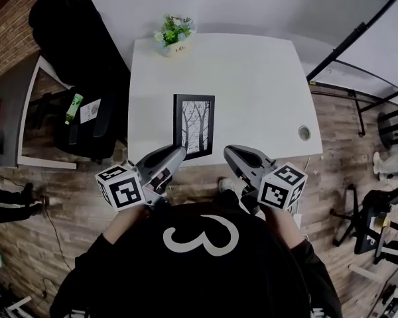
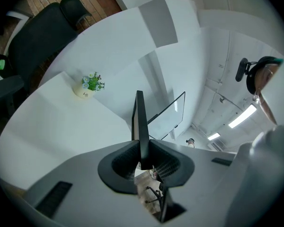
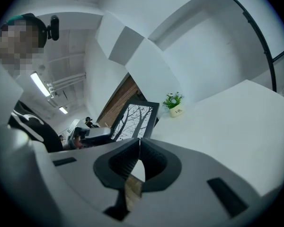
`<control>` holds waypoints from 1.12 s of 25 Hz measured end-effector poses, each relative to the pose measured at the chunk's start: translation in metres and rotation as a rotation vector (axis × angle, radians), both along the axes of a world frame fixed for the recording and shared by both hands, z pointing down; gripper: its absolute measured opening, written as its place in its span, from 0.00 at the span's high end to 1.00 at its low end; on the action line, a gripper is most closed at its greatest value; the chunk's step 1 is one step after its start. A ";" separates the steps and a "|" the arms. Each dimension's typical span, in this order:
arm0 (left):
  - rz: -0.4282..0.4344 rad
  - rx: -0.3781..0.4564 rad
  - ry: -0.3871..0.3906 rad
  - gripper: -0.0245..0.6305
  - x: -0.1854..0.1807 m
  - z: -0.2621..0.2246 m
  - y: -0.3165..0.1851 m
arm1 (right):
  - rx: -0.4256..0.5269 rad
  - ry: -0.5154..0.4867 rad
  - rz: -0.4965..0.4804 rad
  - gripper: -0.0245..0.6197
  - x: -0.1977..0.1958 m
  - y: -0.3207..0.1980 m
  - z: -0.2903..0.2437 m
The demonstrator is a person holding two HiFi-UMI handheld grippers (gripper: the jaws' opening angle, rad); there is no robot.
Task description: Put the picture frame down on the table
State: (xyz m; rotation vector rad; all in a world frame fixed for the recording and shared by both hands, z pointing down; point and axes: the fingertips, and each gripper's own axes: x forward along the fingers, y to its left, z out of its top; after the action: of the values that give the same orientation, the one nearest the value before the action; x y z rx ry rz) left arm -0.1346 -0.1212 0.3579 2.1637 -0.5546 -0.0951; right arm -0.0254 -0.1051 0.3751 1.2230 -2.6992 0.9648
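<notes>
Jaws of left gripper [image 2: 142, 151] narrow, pinched on thin edge of picture frame [image 2: 140, 119]. Frame rises edge-on straight ahead of them, over white tabletop [image 2: 42, 126]. Jaws of right gripper [image 3: 138, 148] closed together, empty; frame ahead-left of them, tilted, untouched. Whether frame's lower edge touches tabletop: cannot tell.

Risks:
- Single-edge pinch may let frame swing or slip between pads.
- Release while tilted could slap glass face down.
- Tabletop's front edge lies just under jaws, so short placement could tip frame off.

The table [image 1: 252, 78] is smooth matt white, the picture frame [image 1: 194, 126] matt black, the floor [image 1: 338, 138] wood planks.
</notes>
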 end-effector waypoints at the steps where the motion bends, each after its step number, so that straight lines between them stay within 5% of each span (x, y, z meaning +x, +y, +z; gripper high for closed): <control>1: -0.010 -0.005 -0.002 0.84 0.005 0.000 -0.003 | -0.001 -0.002 -0.010 0.92 0.006 -0.005 0.000; 28: -0.151 -0.045 -0.063 0.84 0.156 0.022 -0.063 | -0.025 -0.040 -0.154 0.92 0.153 -0.073 0.024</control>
State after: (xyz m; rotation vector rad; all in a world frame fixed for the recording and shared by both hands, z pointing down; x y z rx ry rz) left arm 0.0213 -0.1838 0.3797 2.0845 -0.7491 -0.0959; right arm 0.1274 -0.1781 0.3992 0.9846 -2.7533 1.0098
